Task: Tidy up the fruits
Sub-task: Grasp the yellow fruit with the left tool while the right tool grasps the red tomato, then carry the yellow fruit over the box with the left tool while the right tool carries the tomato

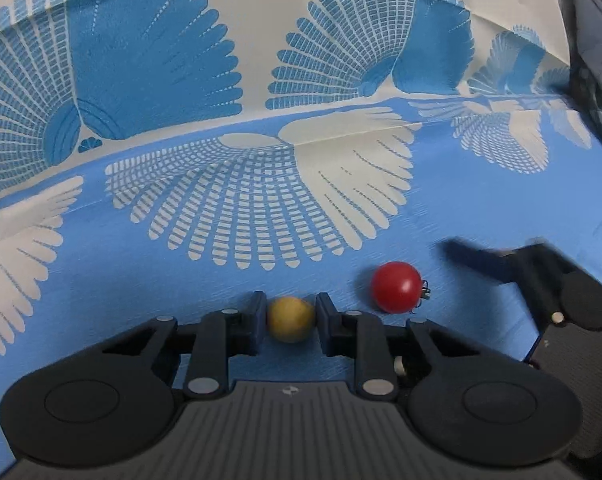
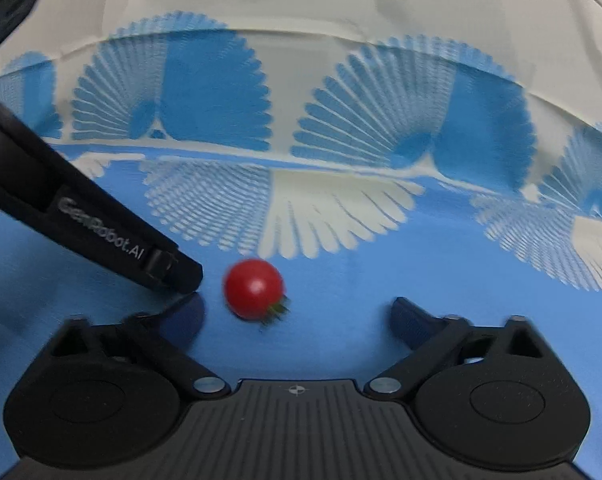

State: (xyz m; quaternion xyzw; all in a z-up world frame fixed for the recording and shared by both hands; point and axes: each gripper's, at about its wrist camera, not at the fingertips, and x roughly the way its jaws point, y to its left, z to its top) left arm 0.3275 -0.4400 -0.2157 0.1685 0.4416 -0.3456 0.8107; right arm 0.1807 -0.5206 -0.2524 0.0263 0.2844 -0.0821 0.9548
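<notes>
My left gripper (image 1: 291,322) is shut on a small yellow round fruit (image 1: 291,323), held between its two pads low over the blue patterned cloth (image 1: 181,288). A red cherry tomato (image 1: 397,287) with a green stem lies on the cloth just right of it. It also shows in the right wrist view (image 2: 254,289), ahead of and between the fingers of my right gripper (image 2: 297,316), which is open and empty. The right gripper's blurred fingers (image 1: 477,258) show at the right of the left wrist view. The left gripper's side (image 2: 101,236) shows at the left of the right wrist view.
The blue and cream cloth with fan-shaped patterns covers the surface and rises as a backdrop (image 1: 301,40) behind. A dark fabric edge (image 1: 593,40) shows at the far right.
</notes>
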